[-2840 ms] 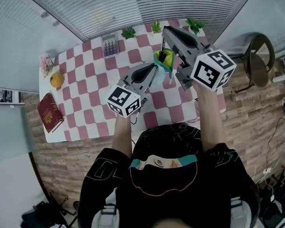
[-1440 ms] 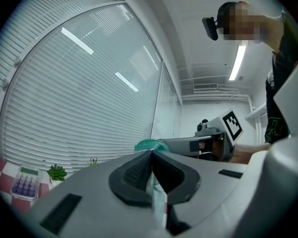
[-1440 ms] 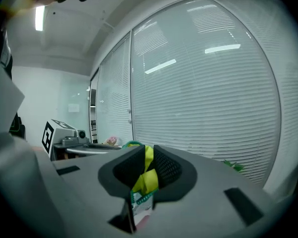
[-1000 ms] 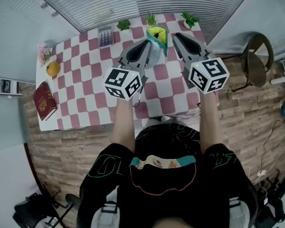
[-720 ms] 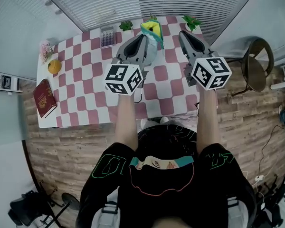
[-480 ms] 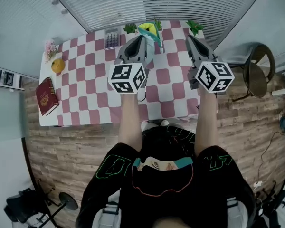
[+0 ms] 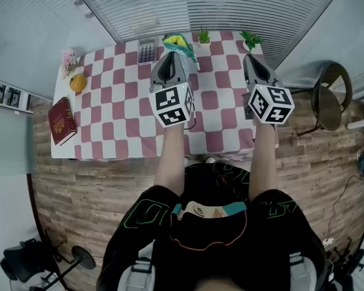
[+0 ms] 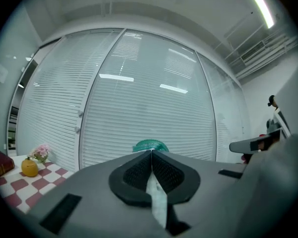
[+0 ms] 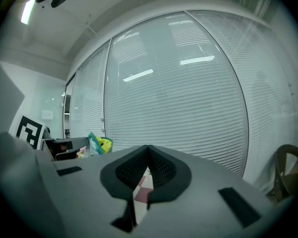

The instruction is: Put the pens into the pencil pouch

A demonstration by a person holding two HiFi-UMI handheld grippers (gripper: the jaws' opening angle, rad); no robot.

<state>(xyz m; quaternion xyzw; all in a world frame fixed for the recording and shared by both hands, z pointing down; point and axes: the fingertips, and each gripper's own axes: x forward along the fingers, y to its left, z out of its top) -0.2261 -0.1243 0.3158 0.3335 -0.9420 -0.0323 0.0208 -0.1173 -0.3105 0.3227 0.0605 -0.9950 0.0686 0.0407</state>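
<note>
- The left gripper [image 7: 171, 58] is pressed shut on a thin edge of the pencil pouch [image 7: 176, 41].
- The pouch sticks out past its tips, over the far side of the checked table [image 7: 109, 102]. I cannot tell if it rests on the table.
- The right gripper [image 7: 251, 59] is pressed shut with nothing in it.
- From the right gripper, the pouch lies off to the left, well apart.
- Both grippers point level at the window blinds [image 7: 200, 5].
- The left hand is the near one.
- I see no loose pens on the table, so I think they may be inside already.
</note>
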